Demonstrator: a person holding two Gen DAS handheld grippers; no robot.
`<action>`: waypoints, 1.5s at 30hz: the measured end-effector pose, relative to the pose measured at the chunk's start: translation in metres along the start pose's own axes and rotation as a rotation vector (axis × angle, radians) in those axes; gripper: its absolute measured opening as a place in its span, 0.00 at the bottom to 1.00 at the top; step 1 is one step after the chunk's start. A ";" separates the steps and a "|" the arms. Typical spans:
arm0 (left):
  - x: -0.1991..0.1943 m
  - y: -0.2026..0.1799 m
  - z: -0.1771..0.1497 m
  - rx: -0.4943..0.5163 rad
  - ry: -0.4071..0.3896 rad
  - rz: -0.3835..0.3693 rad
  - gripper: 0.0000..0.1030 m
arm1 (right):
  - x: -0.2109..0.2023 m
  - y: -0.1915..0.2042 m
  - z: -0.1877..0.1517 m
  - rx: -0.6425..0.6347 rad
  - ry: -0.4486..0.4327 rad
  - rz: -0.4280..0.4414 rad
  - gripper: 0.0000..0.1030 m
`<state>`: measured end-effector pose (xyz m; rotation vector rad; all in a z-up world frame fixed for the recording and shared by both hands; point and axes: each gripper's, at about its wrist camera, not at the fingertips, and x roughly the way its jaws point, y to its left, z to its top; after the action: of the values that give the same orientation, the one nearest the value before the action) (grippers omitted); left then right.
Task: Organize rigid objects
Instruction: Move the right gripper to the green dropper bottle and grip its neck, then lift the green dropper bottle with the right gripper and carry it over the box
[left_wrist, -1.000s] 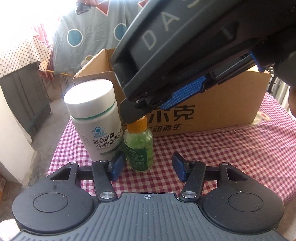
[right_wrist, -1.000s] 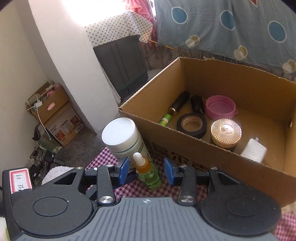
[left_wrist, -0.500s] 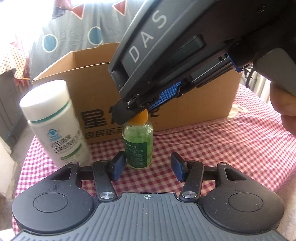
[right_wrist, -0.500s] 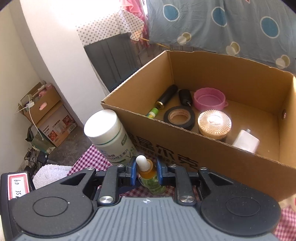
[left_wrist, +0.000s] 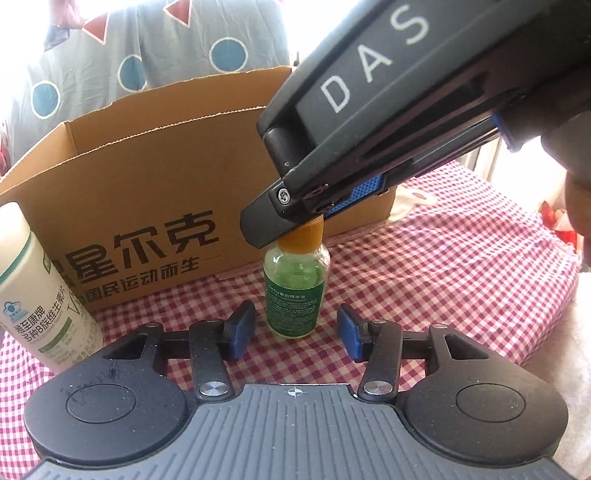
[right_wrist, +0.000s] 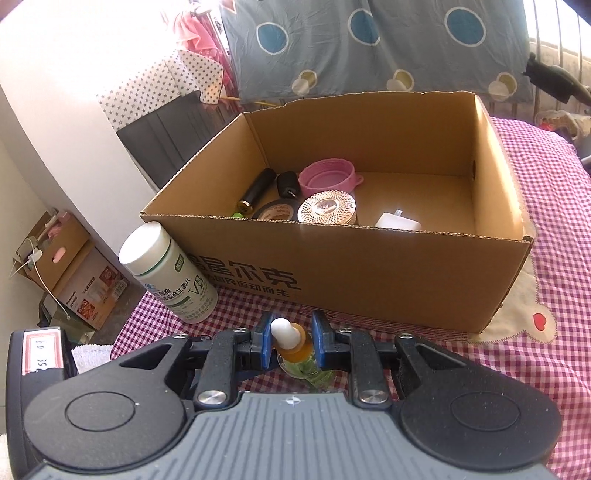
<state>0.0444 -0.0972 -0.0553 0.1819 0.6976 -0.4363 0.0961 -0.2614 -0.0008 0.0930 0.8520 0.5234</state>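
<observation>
Looks like somebody's home: a table with a red gingham tablecloth (right_wrist: 546, 206), a dotted bedsheet (right_wrist: 369, 48) hanging at 12 o'clock, pink laundry (right_wrist: 201, 33) at 11, storage cartons (right_wrist: 74, 273) on the floor at 9.

One open brown cardboard box (right_wrist: 369, 280) with dark printed characters stands on the red-and-white checked counter (right_wrist: 546, 369). Inside the box lie six things: one black cylindrical tube with a gold end (right_wrist: 257, 189), one short black plug-like piece (right_wrist: 287, 183), one pink round plastic lid (right_wrist: 328, 180), one black roll of tape (right_wrist: 276, 211), one round gold patterned tin (right_wrist: 328, 208), and one white charger block (right_wrist: 399, 221). A small green tip (right_wrist: 236, 214) by the tube cannot be identified. In front of the box stand two bottles: one tall white plastic bottle with a green-banded label (right_wrist: 166, 273) and one small green glass dropper bottle with an orange collar (left_wrist: 295, 284). Two sets of black tongs with blue pads are in view.
</observation>
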 end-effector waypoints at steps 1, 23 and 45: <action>0.000 0.000 0.000 0.003 -0.005 0.000 0.45 | 0.001 0.002 -0.001 -0.005 -0.003 -0.004 0.23; 0.008 -0.004 0.017 -0.003 -0.008 0.002 0.30 | -0.007 -0.006 -0.001 0.033 -0.014 -0.003 0.22; -0.041 -0.002 0.066 -0.024 -0.115 0.058 0.30 | -0.059 0.024 0.040 -0.090 -0.147 0.026 0.22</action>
<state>0.0536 -0.1061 0.0210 0.1526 0.5830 -0.3792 0.0839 -0.2636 0.0738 0.0597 0.6837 0.5709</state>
